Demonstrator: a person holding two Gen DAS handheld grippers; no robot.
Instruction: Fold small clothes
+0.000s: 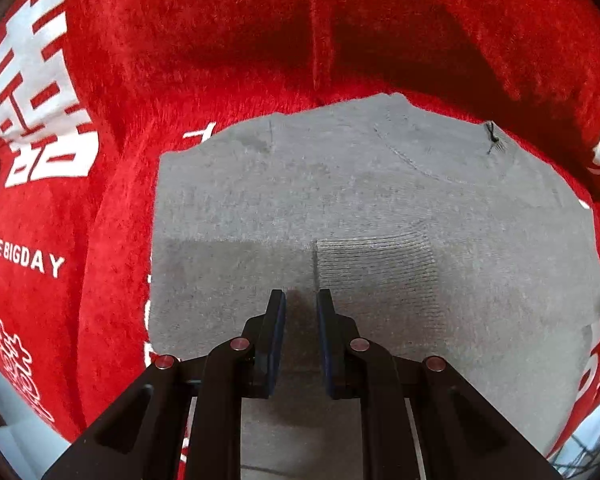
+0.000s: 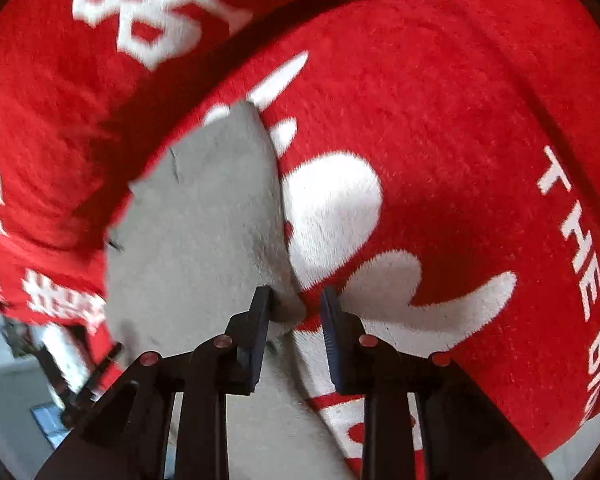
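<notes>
- red fuzzy blanket [image 1: 228,40] w/ white characters and "the big day" print covers the surface, fills both views
- grey knit garment [image 1: 380,208] lies flat on blanket, ribbed cuff near left gripper [image 1: 301,300]
- left gripper: jaws nearly closed, narrow gap, nothing pinched, tips just above grey knit
- right gripper [image 2: 296,300]: jaws part open at garment's edge, a fold of grey fabric between them; can't tell if pads press it

Both wrist cameras look steeply down, close, sharing the grey garment [image 1: 380,208].
</notes>
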